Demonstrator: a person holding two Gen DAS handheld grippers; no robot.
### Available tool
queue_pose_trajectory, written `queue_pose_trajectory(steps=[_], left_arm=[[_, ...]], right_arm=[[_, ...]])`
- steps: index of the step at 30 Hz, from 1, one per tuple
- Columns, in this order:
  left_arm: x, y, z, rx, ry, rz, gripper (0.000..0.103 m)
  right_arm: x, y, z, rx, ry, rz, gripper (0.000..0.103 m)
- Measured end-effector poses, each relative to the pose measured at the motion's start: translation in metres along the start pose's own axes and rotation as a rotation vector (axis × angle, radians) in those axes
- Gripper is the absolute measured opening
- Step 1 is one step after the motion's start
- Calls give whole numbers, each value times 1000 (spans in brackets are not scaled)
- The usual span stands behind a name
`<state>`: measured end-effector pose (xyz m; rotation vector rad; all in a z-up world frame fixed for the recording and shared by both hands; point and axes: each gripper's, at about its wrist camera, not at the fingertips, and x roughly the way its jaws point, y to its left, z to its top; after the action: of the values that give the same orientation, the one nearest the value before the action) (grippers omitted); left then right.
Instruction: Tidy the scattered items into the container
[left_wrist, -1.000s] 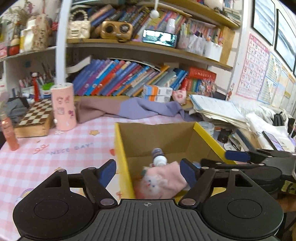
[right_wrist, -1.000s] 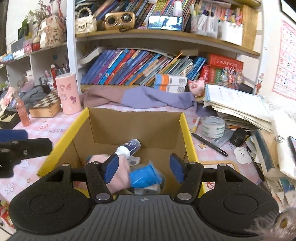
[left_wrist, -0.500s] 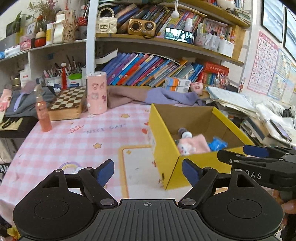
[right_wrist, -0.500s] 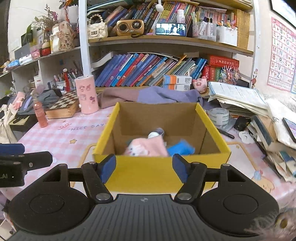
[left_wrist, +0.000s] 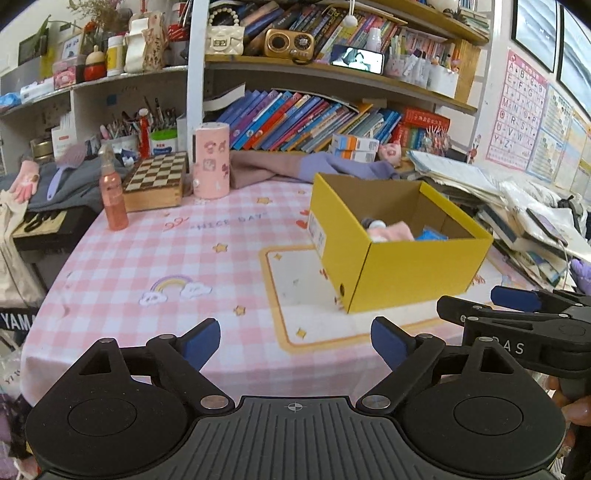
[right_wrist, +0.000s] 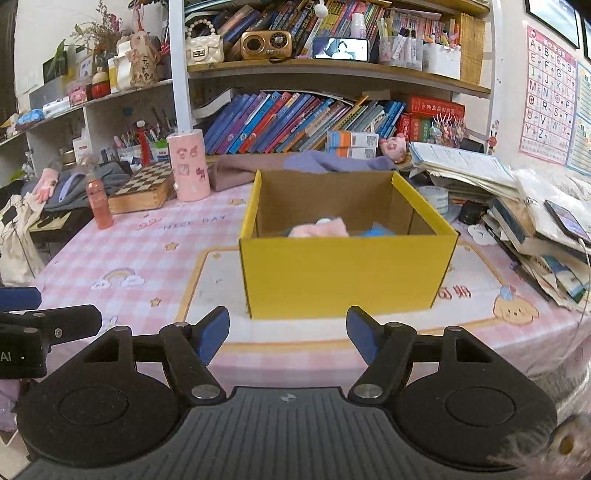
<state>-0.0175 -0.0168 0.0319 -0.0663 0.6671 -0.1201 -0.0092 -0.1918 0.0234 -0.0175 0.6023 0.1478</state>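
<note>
Yellow cardboard box (right_wrist: 343, 273) upright on the pink checked tablecloth (left_wrist: 155, 258), open top, holding a pink plush item (right_wrist: 319, 229), a blue item (right_wrist: 376, 232) and a white-capped bottle (left_wrist: 373, 224) barely showing above the rim. Just short of the box, near the table edge: right gripper (right_wrist: 288, 334), blue pads spread wide, nothing between them. Left gripper (left_wrist: 295, 341) beside it, equally wide apart and empty. Behind the box: pink cylinder (left_wrist: 211, 160), chessboard case (left_wrist: 157, 181), red bottle (left_wrist: 112, 197), 2 shelves of books.

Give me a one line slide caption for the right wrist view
Open right gripper faces a yellow box holding a pink plush and blue item.
</note>
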Motion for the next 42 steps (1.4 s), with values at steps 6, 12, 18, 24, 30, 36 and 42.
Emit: queue_pose_trajectory(steps=[6, 12, 18, 24, 30, 36, 42], left_arm=[[-8, 8, -15, -12, 23, 14, 92], [-13, 14, -27, -12, 44, 20, 96], [-14, 19, -33, -25, 64, 29, 99], [-14, 20, -37, -39, 86, 49, 103], [-13, 20, -38, -49, 103, 56, 103], [-11, 17, -38, -39, 118, 67, 103], [-11, 16, -37, -36, 113, 58, 103]], right_arm=[[-11, 11, -17, 5, 20, -10, 72], [-18, 19, -28, 2, 35, -11, 76], [-22, 24, -33, -12, 49, -5, 81], [-23, 26, -36, -28, 63, 2, 85], [-22, 26, -37, -34, 75, 11, 89], [-21, 24, -36, -34, 78, 13, 89], [-21, 25, -36, -35, 79, 14, 90]])
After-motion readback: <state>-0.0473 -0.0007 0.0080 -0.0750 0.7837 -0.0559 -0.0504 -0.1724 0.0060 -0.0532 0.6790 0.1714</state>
